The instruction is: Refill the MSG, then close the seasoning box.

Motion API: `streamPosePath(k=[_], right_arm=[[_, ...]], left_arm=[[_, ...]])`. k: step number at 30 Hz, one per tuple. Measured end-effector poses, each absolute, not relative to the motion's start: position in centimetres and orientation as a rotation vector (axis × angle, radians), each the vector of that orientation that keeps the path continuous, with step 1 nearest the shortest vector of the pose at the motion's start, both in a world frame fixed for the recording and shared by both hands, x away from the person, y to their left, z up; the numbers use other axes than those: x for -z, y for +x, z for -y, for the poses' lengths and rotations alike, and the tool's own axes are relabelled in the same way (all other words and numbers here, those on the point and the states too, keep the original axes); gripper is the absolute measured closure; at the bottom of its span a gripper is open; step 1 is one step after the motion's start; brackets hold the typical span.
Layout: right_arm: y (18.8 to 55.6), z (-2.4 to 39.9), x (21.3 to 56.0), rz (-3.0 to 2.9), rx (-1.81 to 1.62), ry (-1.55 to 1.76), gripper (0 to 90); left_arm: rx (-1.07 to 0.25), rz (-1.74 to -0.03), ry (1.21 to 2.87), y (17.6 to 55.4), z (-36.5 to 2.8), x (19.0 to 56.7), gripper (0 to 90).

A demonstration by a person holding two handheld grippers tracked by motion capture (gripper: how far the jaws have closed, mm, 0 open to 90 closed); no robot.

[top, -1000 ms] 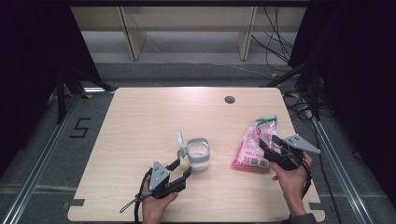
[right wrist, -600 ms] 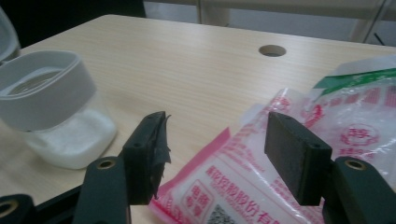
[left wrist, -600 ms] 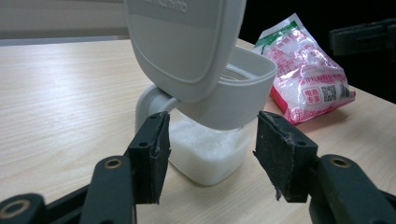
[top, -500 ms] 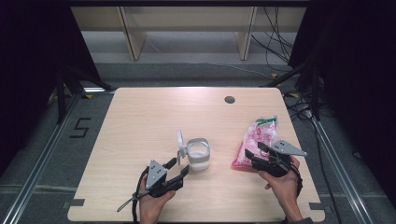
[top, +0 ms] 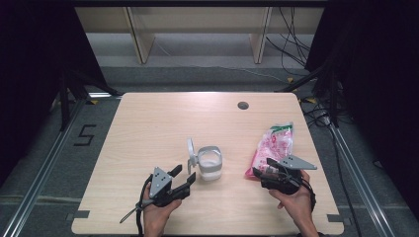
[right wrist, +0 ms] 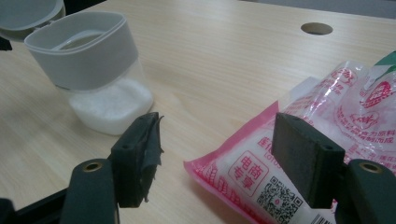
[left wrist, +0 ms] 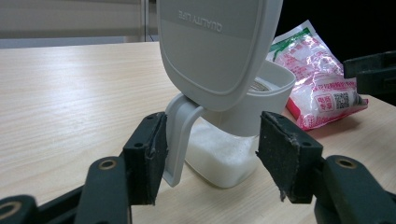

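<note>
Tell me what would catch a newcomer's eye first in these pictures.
The pink bag of white grains stands out near the table's right edge, with the open right gripper at its near end. Near the middle sits a clear container with a grey collar, white powder in its bottom and its lid flipped up. The left gripper is open just in front of it, its jaws apart at the container's sides.

One jar, one pink bag
</note>
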State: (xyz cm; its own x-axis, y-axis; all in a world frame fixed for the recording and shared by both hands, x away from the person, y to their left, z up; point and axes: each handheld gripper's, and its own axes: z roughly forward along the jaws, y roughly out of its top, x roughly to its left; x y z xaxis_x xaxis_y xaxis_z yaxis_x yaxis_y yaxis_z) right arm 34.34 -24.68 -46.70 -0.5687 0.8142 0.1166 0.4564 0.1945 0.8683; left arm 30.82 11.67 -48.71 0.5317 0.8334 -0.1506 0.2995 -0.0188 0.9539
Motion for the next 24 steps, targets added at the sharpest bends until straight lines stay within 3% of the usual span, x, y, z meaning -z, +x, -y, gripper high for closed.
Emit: streamPosePath(k=[5,15,24], right_arm=[[33.9,24.9,46.8,-2.121,-1.310,1.175,33.9],[33.4,24.8,47.0,-2.138,-1.315,1.163,33.9],[32.9,24.4,47.1,-2.162,-1.310,1.121,34.0]], left_arm=[[-0.567,-0.974,1.581,31.1,-11.8,48.6,45.0],[-0.585,-0.942,1.603,31.3,-12.3,48.2,67.6],[-0.640,-0.932,1.607,31.8,-12.8,47.8,81.3]])
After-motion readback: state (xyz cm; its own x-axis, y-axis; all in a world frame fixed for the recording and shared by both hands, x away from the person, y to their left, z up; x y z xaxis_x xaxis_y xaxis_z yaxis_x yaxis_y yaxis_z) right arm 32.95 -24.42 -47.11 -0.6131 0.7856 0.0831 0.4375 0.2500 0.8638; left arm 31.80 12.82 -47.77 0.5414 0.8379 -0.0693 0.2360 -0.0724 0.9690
